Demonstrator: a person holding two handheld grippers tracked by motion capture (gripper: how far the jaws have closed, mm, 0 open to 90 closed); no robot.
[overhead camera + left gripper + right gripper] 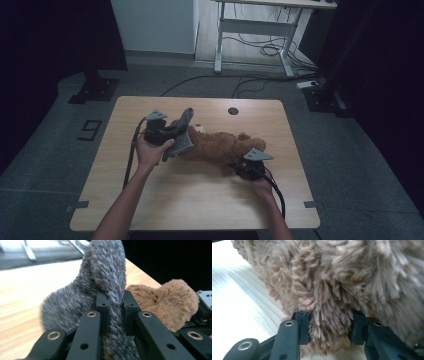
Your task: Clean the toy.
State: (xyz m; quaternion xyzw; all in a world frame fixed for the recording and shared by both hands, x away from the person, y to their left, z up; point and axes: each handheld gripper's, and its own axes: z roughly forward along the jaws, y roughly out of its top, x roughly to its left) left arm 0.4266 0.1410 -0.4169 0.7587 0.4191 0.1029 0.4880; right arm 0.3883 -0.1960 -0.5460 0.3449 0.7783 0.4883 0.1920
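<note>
Brown plush toy [222, 146] lies on its side on the wooden table [150, 200], around the middle of the top. Long axis runs roughly left to right across the table, tilted slightly, the left end a bit farther from the person than the right end. Which end is the head, cannot tell for sure.

Grey fuzzy fabric piece [182, 135] sits at the toy's left end, one strip of it sticking up and away from the person.

Left gripper [172, 131] is held in the person's left hand [149, 152] and is clamped on the grey fabric; in the left gripper view the two black jaws pinch a fold of grey fabric [110, 290] between them, brown plush [165, 302] just behind to the right.

Right gripper [240, 167], in the person's right hand [262, 186], is at the toy's near right end. In the right gripper view its jaws are squeezed onto a tuft of brown plush [329, 322], low over the tabletop.

A desk frame [260, 30] with loose cables [265, 50] stands on the floor beyond the table.
</note>
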